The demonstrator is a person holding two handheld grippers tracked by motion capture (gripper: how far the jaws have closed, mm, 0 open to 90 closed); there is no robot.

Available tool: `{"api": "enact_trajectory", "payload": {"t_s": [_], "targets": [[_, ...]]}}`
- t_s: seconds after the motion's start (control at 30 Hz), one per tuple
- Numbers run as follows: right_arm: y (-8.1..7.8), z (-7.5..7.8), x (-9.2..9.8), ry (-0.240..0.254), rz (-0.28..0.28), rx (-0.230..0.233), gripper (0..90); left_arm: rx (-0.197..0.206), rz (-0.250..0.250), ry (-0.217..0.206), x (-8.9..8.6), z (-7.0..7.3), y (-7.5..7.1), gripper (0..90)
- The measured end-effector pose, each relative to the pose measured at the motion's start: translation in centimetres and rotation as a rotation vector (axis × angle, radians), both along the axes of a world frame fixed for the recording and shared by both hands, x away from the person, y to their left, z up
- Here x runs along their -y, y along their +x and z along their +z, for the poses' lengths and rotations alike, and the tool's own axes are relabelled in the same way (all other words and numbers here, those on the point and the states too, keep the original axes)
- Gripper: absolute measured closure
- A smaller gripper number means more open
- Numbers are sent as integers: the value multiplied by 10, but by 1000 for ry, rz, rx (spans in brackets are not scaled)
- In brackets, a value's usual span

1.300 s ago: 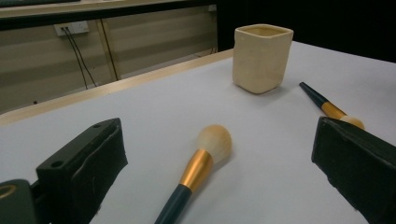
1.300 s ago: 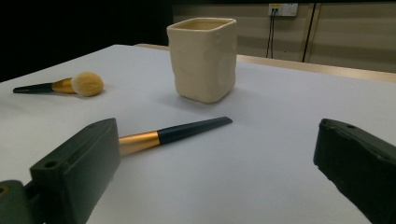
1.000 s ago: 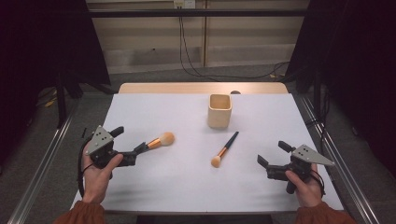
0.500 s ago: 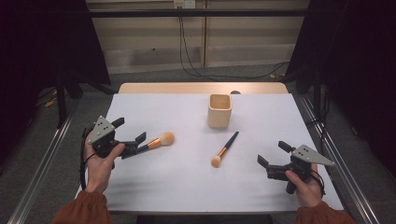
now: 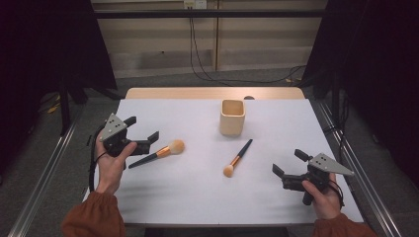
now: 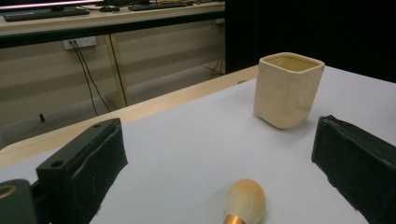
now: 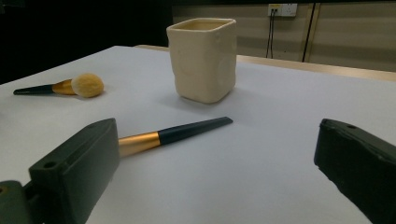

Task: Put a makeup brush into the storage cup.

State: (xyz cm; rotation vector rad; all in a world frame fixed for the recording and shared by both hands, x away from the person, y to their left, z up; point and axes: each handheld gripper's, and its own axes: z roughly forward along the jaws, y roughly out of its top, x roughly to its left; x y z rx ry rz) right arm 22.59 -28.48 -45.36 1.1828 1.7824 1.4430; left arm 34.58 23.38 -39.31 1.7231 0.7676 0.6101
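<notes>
Since the left gripper (image 5: 141, 133) hangs with its jaws spread wide and nothing between them, the work in hand looks like picking up the large powder brush (image 5: 157, 153), and the move turns on how that brush lies under the claw. On the high view the brush rests flat on the white table (image 5: 197, 197), just at the gripper's 5 o'clock, its dark handle end toward 8 o'clock and its fluffy head toward 2 o'clock, so its long axis runs slantwise across the table. In the left gripper view the head of the large powder brush (image 6: 244, 199) sits low between the two black jaws, its gold ferrule just entering at the bottom, with the cream cup (image 6: 286, 88) farther off at about 1 o'clock. My judgement is that the claw should drop and draw back a little so the jaws close across the handle. The right gripper (image 5: 286, 168), likewise spread and empty, sits near the table's lower right; the slim brush (image 5: 237, 157) lies at its 10 o'clock, bristles nearest it and handle tip pointing up toward the cream cup (image 5: 232, 116). Each hand is plainly nearer its own brush.
</notes>
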Motion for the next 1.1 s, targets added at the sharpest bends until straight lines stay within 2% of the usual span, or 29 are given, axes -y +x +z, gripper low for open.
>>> {"api": "enact_trajectory", "payload": {"t_s": [0.17,0.2,0.3,0.33,0.4,0.57,0.63,0.7,0.8,0.87,0.9,1.03,1.1], "targets": [[0,0,0,4,-2,-2,0,-5,9,-3,3,3,7,29],[0,0,0,-1,-1,0,0,-3,14,7,3,4,8,29],[0,0,0,0,0,-1,0,-5,16,-2,4,6,13,29],[0,0,0,4,-1,-3,0,11,9,-7,6,8,16,28],[0,0,0,4,-2,-5,0,12,8,-19,8,8,18,29],[0,0,0,4,-2,-4,0,25,-9,-16,18,13,28,29],[0,0,0,4,-4,-6,0,22,-11,4,21,15,31,29],[0,0,0,6,-4,-5,0,15,-12,8,23,16,34,29],[-1,0,1,3,-3,-6,0,-4,-14,42,24,16,39,29],[-1,0,1,3,-3,-5,0,-9,-18,50,24,16,39,30],[-1,0,1,3,-3,-5,0,-33,-18,70,24,16,42,30],[-1,0,1,2,-3,-7,0,-58,-26,91,23,17,43,30],[-1,0,0,1,-2,-7,0,-103,-41,109,21,18,45,29]]}}
